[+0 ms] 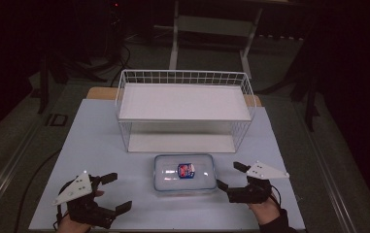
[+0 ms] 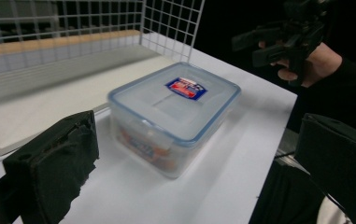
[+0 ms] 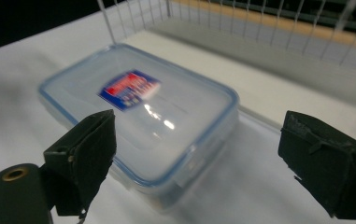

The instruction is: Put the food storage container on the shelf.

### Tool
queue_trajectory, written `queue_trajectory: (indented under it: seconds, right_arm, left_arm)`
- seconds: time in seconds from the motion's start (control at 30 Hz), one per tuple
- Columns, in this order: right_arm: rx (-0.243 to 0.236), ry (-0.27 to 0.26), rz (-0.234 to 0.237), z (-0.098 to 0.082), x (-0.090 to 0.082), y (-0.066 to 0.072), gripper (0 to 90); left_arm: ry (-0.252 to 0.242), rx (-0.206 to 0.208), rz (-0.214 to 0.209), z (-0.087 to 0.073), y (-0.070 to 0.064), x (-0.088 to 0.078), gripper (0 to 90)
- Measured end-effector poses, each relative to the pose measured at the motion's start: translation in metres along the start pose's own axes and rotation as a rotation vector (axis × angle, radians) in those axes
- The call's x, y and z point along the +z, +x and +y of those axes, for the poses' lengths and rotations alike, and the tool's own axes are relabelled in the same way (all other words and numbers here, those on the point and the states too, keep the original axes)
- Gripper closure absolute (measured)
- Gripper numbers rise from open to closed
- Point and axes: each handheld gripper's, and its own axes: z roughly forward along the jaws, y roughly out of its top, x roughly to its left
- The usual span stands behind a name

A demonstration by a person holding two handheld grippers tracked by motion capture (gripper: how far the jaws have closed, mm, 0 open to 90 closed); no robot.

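From the high view, a clear lidded container [image 1: 185,173] with a blue seal and a red-and-blue label sits on the white surface [image 1: 100,145] toward its near edge, about midway between the side edges, just in front of a white wire basket rack [image 1: 185,104] standing at the far edge. The left tongs [image 1: 116,192] hover near the near-left corner, jaws apart and empty. The right tongs [image 1: 230,175] sit just beside the container's right end, jaws apart, holding nothing.

In the left gripper view, the container [image 2: 175,112] lies beyond the spread black jaws, with the rack [image 2: 73,42] behind it and the right tongs [image 2: 255,49] in a hand [image 2: 316,63] farther off.

In the right gripper view, the container [image 3: 143,112] lies close ahead between the wide-open jaws, the rack [image 3: 278,37] behind.
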Motion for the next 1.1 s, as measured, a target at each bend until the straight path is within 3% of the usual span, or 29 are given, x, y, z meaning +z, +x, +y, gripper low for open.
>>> queue_trajectory:
  seconds: [0.2,0.3,0.37,0.47,0.57,0.67,0.7,0.73,0.87,1.03,1.1]
  right_arm:
    - [-0.068,-0.055,-0.051,0.011,-0.01,0.013,14.7]
    - [-0.072,-0.066,0.021,0.016,-0.012,0.014,18.5]
    - [-0.098,-0.072,0.009,0.019,-0.012,0.017,18.9]
    - [-0.094,-0.044,-0.023,0.023,-0.009,0.018,17.6]
    - [-0.05,-0.035,0.009,0.026,-0.004,0.017,16.5]
    - [-0.026,-0.015,0.024,0.027,0.002,0.015,13.1]
    - [-0.026,-0.015,0.024,0.027,0.002,0.015,13.1]
    - [-0.005,0.001,0.023,0.028,0.007,0.014,10.9]
    - [0.012,0.06,0.018,0.027,0.017,0.013,10.5]
    - [0.045,0.073,0.045,0.024,0.024,0.011,10.1]
    - [0.049,0.081,0.048,0.023,0.026,0.011,10.1]
  left_arm:
    - [0.043,-0.066,-0.031,0.024,-0.003,0.019,0.0]
    - [0.05,-0.102,-0.054,0.031,0.0,0.029,0.0]
    - [0.05,-0.123,-0.062,0.035,0.002,0.036,0.0]
    - [0.054,-0.15,-0.07,0.039,0.005,0.047,0.0]
    - [0.083,-0.152,-0.059,0.041,0.007,0.056,0.0]
    - [0.111,-0.211,-0.059,0.04,0.016,0.064,0.0]
    - [0.111,-0.211,-0.059,0.04,0.016,0.064,0.0]
    - [0.13,-0.278,-0.065,0.038,0.023,0.07,0.0]
    - [0.19,-0.387,-0.067,0.03,0.037,0.08,0.0]
    - [0.257,-0.554,-0.072,0.017,0.055,0.091,0.3]
    - [0.288,-0.621,-0.056,0.012,0.063,0.095,2.3]
